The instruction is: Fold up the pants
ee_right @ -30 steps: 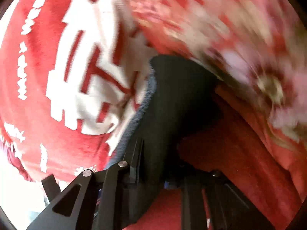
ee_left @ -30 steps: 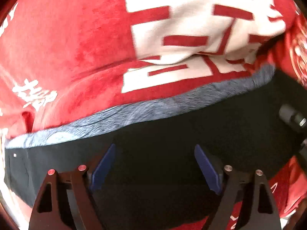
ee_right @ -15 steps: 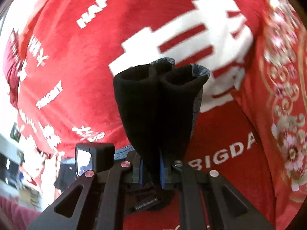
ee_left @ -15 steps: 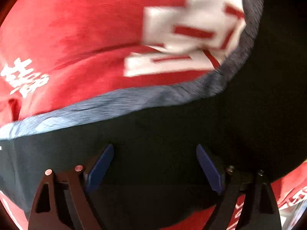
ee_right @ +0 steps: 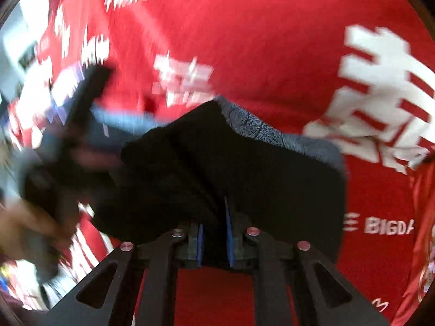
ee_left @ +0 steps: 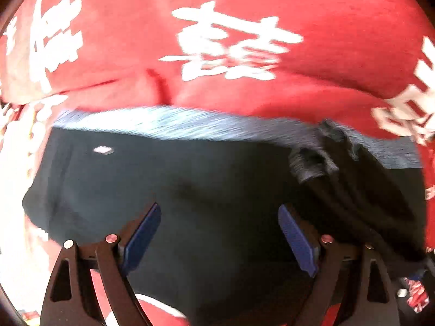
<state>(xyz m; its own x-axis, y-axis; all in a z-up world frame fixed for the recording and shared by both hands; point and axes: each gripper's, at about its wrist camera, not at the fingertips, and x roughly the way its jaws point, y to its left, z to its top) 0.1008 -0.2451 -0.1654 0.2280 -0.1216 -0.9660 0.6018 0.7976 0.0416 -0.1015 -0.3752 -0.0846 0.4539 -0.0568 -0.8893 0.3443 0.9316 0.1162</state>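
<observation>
Left wrist view: dark pants (ee_left: 217,184) are spread over a red cloth (ee_left: 244,8) printed with white characters.
The left tool (ee_left: 219,228) is held released above the pants, blue pads wide apart, nothing gripped.
Right wrist view: the right tool (ee_right: 213,240) is clenched on a bunched fold of the pants (ee_right: 244,168); its jaws have just been opening slightly. The left tool (ee_right: 81,103) appears blurred at left.

We see the pants (ee_left: 217,190) slid sideways across the red cloth (ee_left: 244,13). The right tongs (ee_right: 213,233), rolled, now drape a bunched fold leftward; their jaws just eased slightly, fabric between them.
</observation>
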